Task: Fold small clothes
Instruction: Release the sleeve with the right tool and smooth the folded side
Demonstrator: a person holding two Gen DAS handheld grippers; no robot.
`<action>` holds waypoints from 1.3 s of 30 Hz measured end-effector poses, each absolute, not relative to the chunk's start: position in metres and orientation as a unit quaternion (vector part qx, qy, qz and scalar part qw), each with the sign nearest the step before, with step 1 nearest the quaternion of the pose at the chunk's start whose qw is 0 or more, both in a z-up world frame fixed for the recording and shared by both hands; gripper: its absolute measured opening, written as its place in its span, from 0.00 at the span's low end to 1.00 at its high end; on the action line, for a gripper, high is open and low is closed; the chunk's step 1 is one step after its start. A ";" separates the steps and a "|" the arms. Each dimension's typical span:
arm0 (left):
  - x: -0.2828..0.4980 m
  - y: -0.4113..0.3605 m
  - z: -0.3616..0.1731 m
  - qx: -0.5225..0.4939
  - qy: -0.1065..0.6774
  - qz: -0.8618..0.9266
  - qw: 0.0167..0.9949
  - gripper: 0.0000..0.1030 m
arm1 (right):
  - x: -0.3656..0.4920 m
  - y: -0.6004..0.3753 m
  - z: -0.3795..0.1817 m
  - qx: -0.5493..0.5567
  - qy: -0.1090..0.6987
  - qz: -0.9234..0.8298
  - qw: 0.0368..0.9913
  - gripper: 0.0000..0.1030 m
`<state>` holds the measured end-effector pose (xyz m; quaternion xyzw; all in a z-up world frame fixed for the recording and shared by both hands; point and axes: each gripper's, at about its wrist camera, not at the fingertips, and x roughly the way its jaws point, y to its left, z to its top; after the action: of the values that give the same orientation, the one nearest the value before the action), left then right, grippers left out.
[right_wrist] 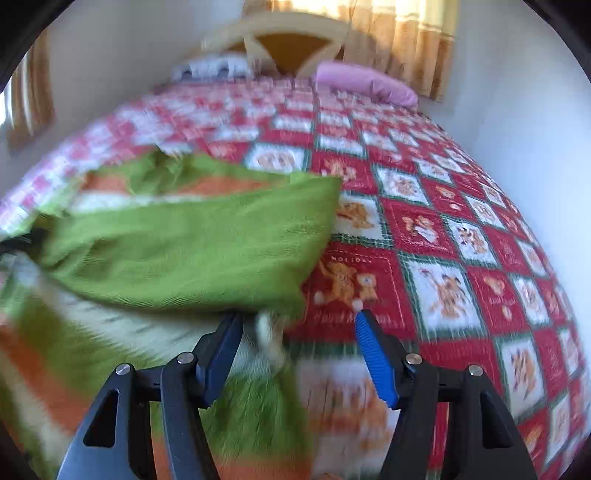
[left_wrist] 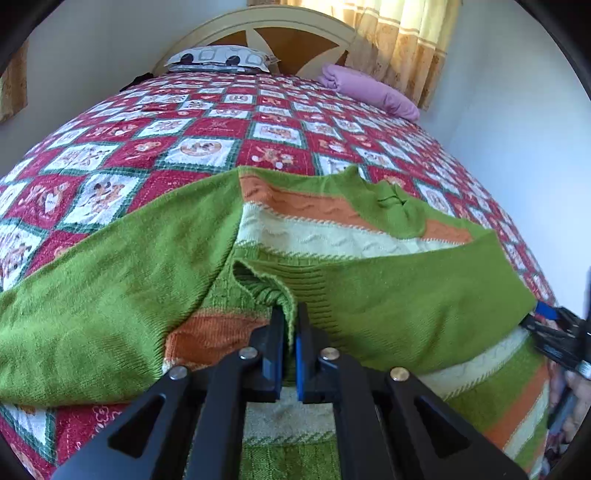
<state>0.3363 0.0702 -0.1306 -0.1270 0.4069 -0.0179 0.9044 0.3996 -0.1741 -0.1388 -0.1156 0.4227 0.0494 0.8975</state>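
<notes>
Green knit with orange and cream bands: the sweater (left_wrist: pixel 332 236) lies spread across the near part of the bed, on a red, white and green patchwork quilt (left_wrist: pixel 207 125). Its sleeves are folded in over the body, one running out to the left and the other lying across the right side.

From the left wrist camera everything is sharp. The left gripper (left_wrist: pixel 290 325) has its jaws pressed together on the ribbed cuff (left_wrist: pixel 273 291) of a sleeve, and a thin fold of green knit stands up in the narrow slot between the blue pads. This view alone shows the neckline, the patterned pillow (left_wrist: pixel 218 59) by the headboard (left_wrist: pixel 280 33), and, at the far right edge, the other tool with part of a hand behind it. A rolled purple blanket (left_wrist: pixel 369 88) lies near the curtain (left_wrist: pixel 399 40).

The right wrist camera is smeared with motion blur (most of all on its left half), but it shows what the first cannot: the right gripper (right_wrist: pixel 299 321) with its jaws spread wide. The sweater's edge lies between and beneath them, a pale bit of knit near the left pad and the green sleeve just beyond the tips. The right pad stands over bare quilt. Neither pad can be seen pressing on the cloth.
</notes>
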 end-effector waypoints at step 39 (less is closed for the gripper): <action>0.295 0.065 -0.127 -0.049 0.403 0.020 0.914 0.77 | 0.394 -0.204 -0.137 -0.016 0.446 0.069 0.892 0.67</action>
<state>0.2953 0.0655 -0.1267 -0.0491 0.4030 0.0200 0.9137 0.3942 -0.2040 -0.1365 -0.0159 0.4459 0.0686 0.8923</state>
